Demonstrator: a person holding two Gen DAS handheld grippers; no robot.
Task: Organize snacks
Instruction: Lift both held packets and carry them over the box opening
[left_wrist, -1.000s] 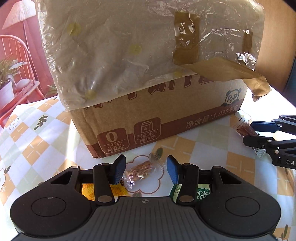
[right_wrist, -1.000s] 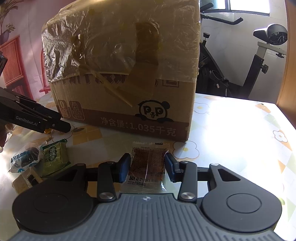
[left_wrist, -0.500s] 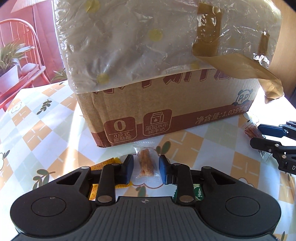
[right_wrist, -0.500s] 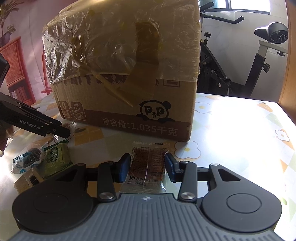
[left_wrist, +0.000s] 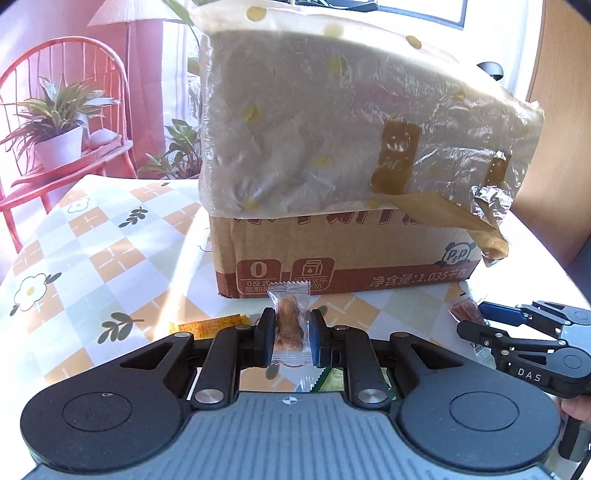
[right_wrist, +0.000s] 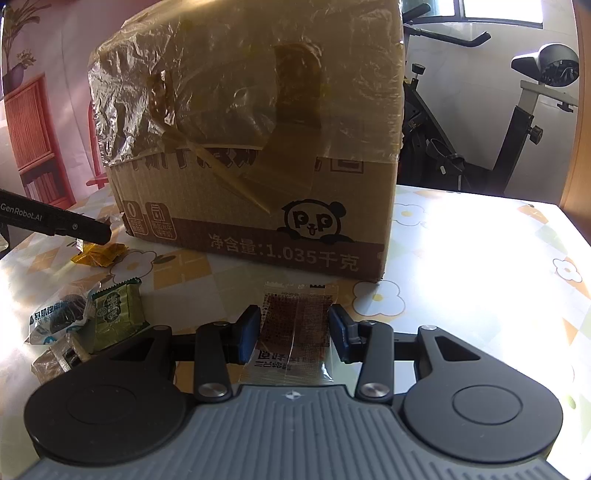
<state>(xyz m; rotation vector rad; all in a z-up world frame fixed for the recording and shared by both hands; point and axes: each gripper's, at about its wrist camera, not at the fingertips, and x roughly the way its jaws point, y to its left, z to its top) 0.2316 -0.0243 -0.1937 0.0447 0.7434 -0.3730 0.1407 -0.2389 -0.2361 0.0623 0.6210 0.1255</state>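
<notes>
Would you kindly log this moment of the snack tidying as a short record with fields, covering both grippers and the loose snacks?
left gripper: shut on a small clear packet with a brown snack inside, held upright
right gripper: shut on a flat clear sachet with dark red-brown contents
cardboard box: on the table ahead of both grippers, top wrapped in plastic film
loose snacks: yellow packet, green packet, white and blue packet, all on the tablecloth
</notes>
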